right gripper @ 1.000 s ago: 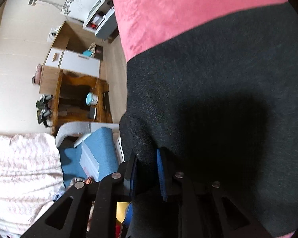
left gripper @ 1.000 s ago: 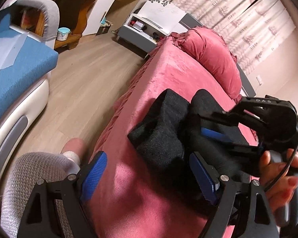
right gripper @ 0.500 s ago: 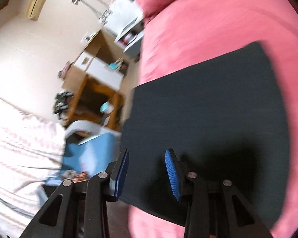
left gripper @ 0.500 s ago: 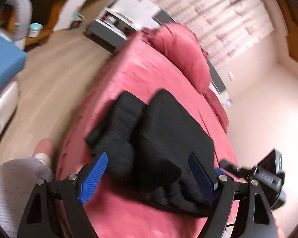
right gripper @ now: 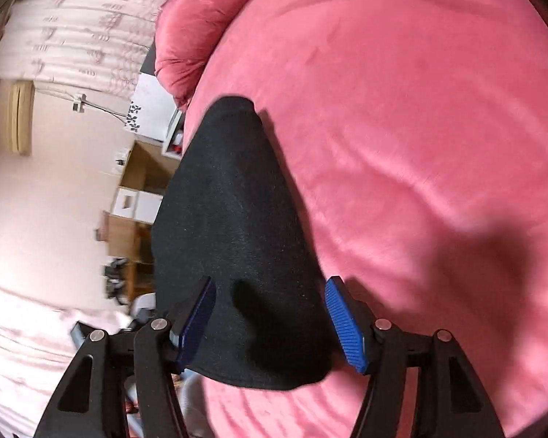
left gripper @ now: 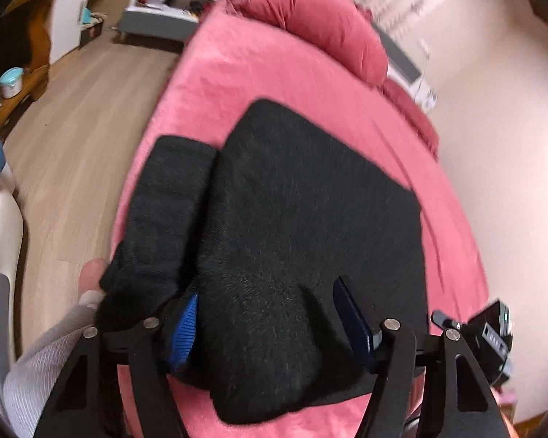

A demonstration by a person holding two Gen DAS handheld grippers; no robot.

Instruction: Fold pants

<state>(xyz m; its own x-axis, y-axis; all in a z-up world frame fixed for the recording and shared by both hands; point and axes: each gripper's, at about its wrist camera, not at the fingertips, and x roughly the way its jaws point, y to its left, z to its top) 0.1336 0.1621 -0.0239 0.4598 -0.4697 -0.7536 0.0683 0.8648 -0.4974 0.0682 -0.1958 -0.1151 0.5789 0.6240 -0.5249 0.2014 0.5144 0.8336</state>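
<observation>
Black pants (left gripper: pixel 303 197) lie folded on a pink bed (left gripper: pixel 274 69), with one narrower part (left gripper: pixel 168 197) beside the main fold at the left bed edge. My left gripper (left gripper: pixel 270 325) is open, its blue pads either side of a raised hump of the near pants edge. My right gripper (right gripper: pixel 270 319) is open, its jaws spread around the near end of the pants (right gripper: pixel 237 219) without pinching them. The right gripper's body (left gripper: pixel 489 332) shows at the lower right of the left wrist view.
A pink pillow (left gripper: pixel 321 14) lies at the head of the bed. Wooden floor (left gripper: pixel 73 116) runs along the left side, with a grey low cabinet (left gripper: pixel 160 11) and wooden furniture (right gripper: pixel 139 197) beyond. The person's knee in grey fabric (left gripper: pixel 51 357) is at the bed edge.
The right gripper let go of the pants and opened wide. The left gripper moved in over the near edge of the pants. The pants now lie flatter on the bed.
</observation>
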